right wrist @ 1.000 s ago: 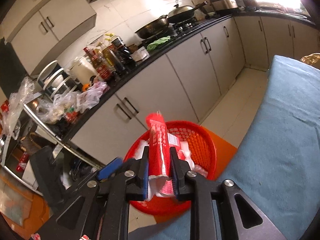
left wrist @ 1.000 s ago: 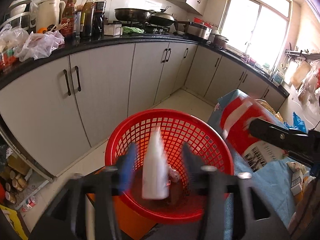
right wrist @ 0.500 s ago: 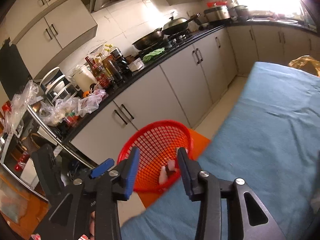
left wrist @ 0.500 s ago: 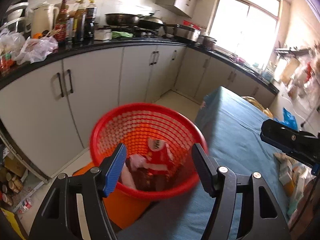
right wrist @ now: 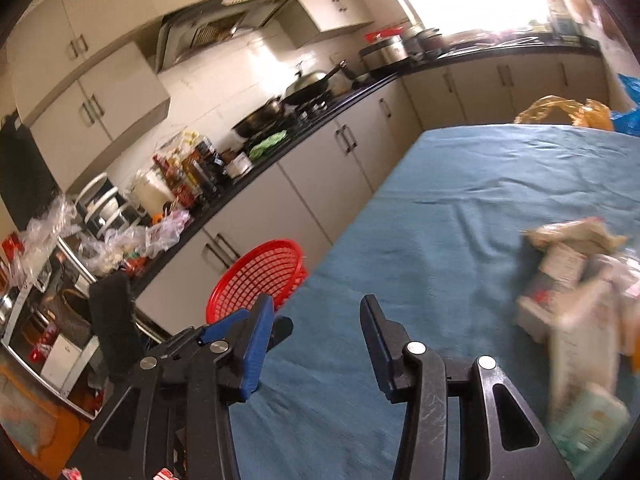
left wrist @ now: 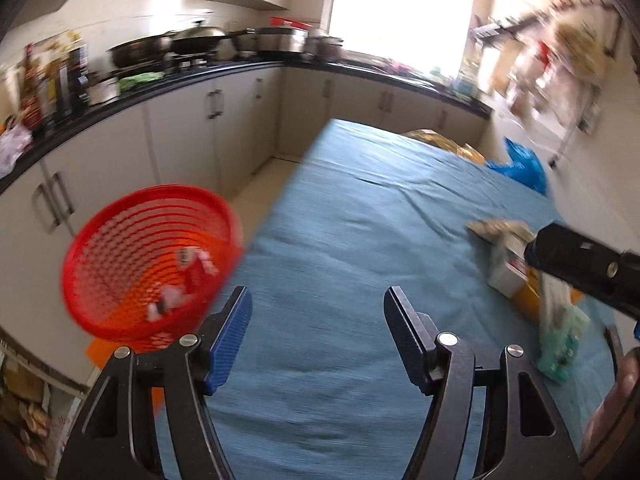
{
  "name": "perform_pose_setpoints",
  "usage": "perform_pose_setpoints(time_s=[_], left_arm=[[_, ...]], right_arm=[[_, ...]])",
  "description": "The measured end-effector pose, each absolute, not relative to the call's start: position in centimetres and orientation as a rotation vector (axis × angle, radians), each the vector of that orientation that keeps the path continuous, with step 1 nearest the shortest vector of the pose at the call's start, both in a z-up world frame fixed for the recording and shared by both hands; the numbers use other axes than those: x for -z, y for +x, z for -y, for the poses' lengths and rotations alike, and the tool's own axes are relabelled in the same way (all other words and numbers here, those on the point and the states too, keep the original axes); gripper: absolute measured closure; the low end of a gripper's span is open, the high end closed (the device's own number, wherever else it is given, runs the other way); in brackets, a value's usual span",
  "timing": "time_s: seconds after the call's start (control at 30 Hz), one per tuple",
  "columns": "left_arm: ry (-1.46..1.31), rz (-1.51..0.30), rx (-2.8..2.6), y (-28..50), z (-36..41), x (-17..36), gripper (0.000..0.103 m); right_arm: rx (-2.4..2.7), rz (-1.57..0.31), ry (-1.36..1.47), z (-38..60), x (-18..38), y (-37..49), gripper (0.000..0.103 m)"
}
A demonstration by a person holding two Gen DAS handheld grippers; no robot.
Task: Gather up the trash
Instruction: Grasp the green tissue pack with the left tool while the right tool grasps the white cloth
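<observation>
A red mesh basket (left wrist: 100, 248) stands beside the table's left edge, with red and white wrappers (left wrist: 192, 268) lying in it. In the right wrist view the basket (right wrist: 256, 276) shows past the table corner. My left gripper (left wrist: 316, 300) is open over the blue tablecloth (left wrist: 360, 220), nothing between its fingers. My right gripper (right wrist: 316, 304) hovers over the cloth with its jaws opening and empty. A blurred pile of trash, cartons and wrappers (left wrist: 504, 256), lies at the table's right side. That pile (right wrist: 568, 280) is right of the right gripper. The right gripper's black body (left wrist: 580, 272) crosses in front of the pile.
Kitchen cabinets under a black counter (right wrist: 360, 92) with pans and bottles run along the left and far walls. A yellow plastic bag (right wrist: 560, 110) and a blue bag (left wrist: 520, 168) sit at the table's far end. A hand (left wrist: 612, 400) shows at the lower right.
Both grippers swung right, from above the basket to over the table. The right gripper let go of the red packet, which now lies in the basket with the white piece.
</observation>
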State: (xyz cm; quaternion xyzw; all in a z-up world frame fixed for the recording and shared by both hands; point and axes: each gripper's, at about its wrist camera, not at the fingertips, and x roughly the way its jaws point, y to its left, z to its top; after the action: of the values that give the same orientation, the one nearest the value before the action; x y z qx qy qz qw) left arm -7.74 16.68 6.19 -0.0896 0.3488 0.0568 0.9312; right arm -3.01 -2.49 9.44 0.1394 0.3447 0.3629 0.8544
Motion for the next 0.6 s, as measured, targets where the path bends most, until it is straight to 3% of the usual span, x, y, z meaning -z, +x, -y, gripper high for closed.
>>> perform_pose_setpoints(time_s=[0.23,0.4,0.47,0.6], left_arm=[[-0.102,-0.756,0.009,-6.5,-10.5,-5.8,0.03],[-0.072,-0.775,0.107,-5.8,-6.9,-6.0,0.023],[-0.067,-0.783,0.153,-5.6,-5.5,-6.2,0.017],[-0.051,-0.816,0.261,-5.7,-2.2,-6.3,0.014]], right_arm=[[-0.539,-0.62,0.366,13.5,-11.6,-3.6,0.049],[-0.212,-0.583,0.378,22.2,-12.4,-2.0,0.031],[-0.039,-0.613,0.359,25.5,-11.9,-0.5,0.027],[0.131,-0.686,0.354,30.3,-9.9,2.4,0.026]])
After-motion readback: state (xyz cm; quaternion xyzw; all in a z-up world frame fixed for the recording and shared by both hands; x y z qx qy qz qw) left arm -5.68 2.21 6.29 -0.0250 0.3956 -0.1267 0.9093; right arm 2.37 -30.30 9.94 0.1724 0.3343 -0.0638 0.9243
